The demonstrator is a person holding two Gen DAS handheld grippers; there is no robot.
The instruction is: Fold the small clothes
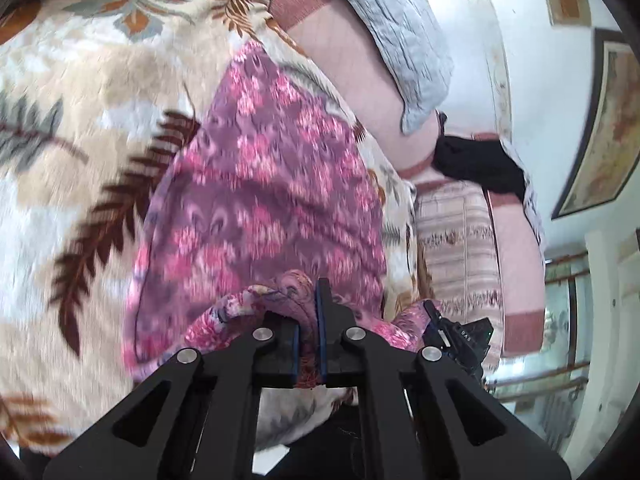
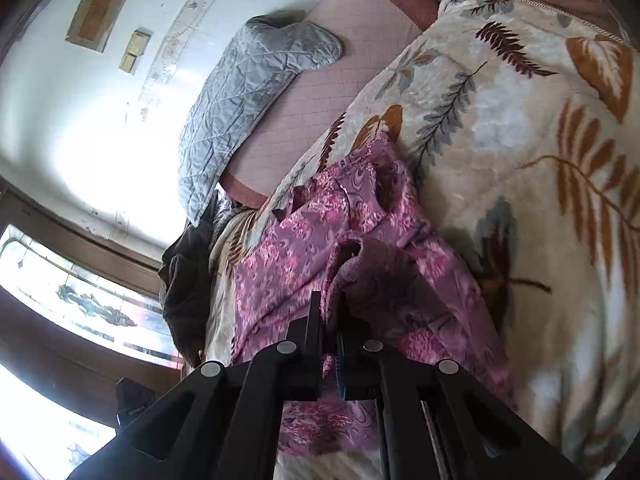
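Note:
A purple and pink floral garment (image 1: 264,184) lies spread on a cream blanket with leaf prints (image 1: 80,120). My left gripper (image 1: 308,312) is shut on a bunched near edge of the garment. The right gripper shows at the right in the left wrist view (image 1: 456,336), beside another corner of the cloth. In the right wrist view, the same garment (image 2: 344,224) lies rumpled on the blanket (image 2: 520,140), and my right gripper (image 2: 330,320) is shut on a folded edge of it.
A grey quilted pillow (image 1: 404,40) (image 2: 248,96) lies on a pink bedsheet (image 1: 352,56) beyond the blanket. A black cloth (image 1: 476,160) sits near the wall. A dark cloth (image 2: 188,280) lies at the bed's edge by a window (image 2: 80,308).

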